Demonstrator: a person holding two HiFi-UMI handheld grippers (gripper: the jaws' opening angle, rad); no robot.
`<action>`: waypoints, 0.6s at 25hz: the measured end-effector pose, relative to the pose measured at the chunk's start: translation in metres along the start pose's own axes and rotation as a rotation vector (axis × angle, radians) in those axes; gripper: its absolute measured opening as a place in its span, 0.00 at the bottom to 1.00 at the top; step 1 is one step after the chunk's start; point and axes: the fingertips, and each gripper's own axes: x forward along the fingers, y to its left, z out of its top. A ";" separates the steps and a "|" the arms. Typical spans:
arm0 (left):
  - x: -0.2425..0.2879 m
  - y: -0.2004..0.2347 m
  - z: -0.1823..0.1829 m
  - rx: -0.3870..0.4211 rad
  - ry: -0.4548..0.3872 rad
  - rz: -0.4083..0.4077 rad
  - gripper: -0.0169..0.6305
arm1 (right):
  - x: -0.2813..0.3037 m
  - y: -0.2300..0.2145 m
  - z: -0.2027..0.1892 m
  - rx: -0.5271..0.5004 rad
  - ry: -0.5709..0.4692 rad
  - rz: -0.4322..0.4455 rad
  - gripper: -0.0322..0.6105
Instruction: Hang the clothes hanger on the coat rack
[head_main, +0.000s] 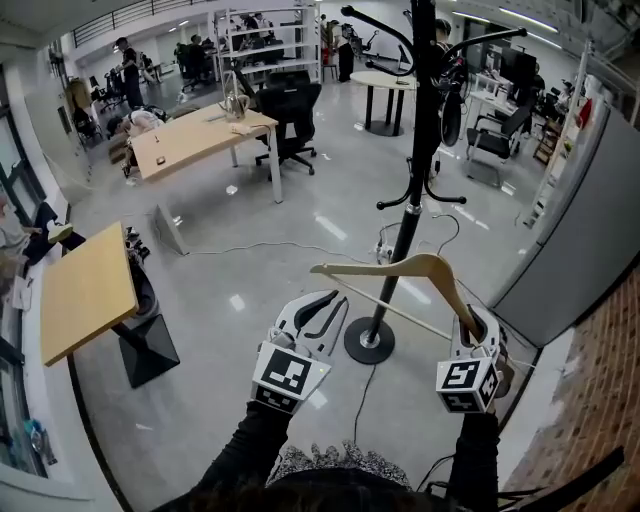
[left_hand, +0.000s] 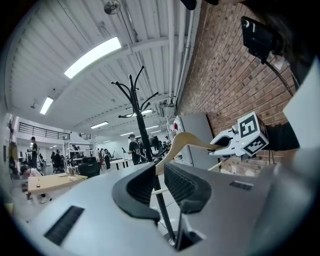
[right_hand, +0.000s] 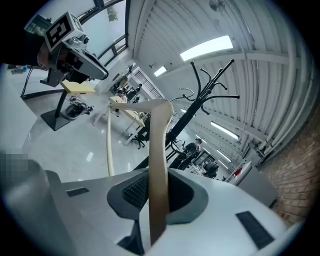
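The black coat rack (head_main: 425, 120) stands on its round base (head_main: 369, 342) straight ahead. A pale wooden clothes hanger (head_main: 420, 266) with a thin lower bar hangs in the air across the pole, just below the rack's low pegs. My right gripper (head_main: 472, 325) is shut on the end of the hanger's right arm, which runs up between the pads as a wooden strip (right_hand: 159, 150). My left gripper (head_main: 322, 305) stands open and holds nothing, to the left of the rack's base. Through its jaws (left_hand: 159, 182) I see the rack (left_hand: 140, 120) and the hanger (left_hand: 186, 140).
A wooden desk (head_main: 200, 135) with a black office chair (head_main: 290, 115) stands far left. Another wooden table (head_main: 85, 290) is at the near left. A grey cabinet (head_main: 590, 230) and a brick wall (head_main: 600, 430) close in the right side. A cable (head_main: 365, 395) lies on the floor.
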 end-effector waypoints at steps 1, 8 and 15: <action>0.002 0.003 0.000 -0.002 -0.003 -0.001 0.12 | 0.004 -0.001 -0.001 -0.002 0.002 -0.005 0.17; 0.017 0.018 -0.004 -0.026 -0.030 -0.008 0.11 | 0.026 -0.003 0.002 0.009 0.027 -0.011 0.17; 0.040 0.033 -0.011 -0.054 -0.034 0.037 0.08 | 0.062 -0.006 -0.001 -0.014 0.019 0.010 0.17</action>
